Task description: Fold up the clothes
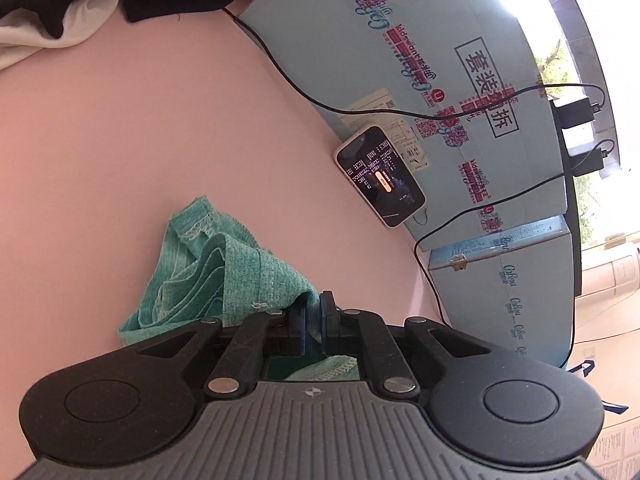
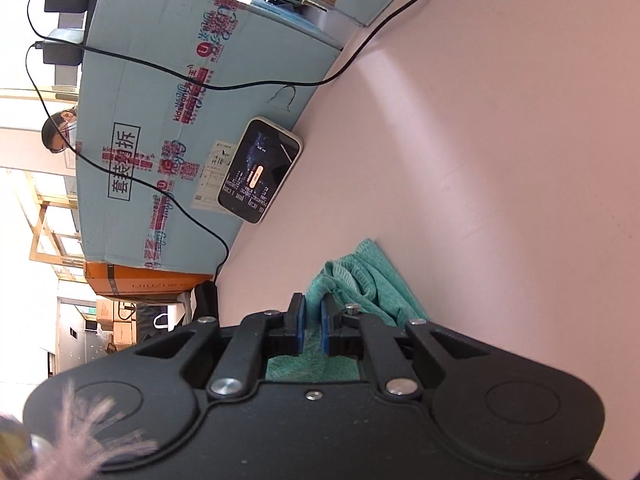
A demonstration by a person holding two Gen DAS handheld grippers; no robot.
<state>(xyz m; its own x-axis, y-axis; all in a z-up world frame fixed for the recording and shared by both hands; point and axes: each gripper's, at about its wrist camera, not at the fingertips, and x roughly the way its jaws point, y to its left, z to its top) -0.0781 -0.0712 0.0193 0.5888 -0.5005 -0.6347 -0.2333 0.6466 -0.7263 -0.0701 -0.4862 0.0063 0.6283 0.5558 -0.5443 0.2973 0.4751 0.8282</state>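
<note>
Left gripper clenched on a hem of the soft, light teal garment bunched just ahead on the pink worktop; right gripper pinches another edge; limp knit, best held at hems.

Crumpled teal knit garment, stitched hems visible, bunched in loose folds on the pale pink surface.
</note>
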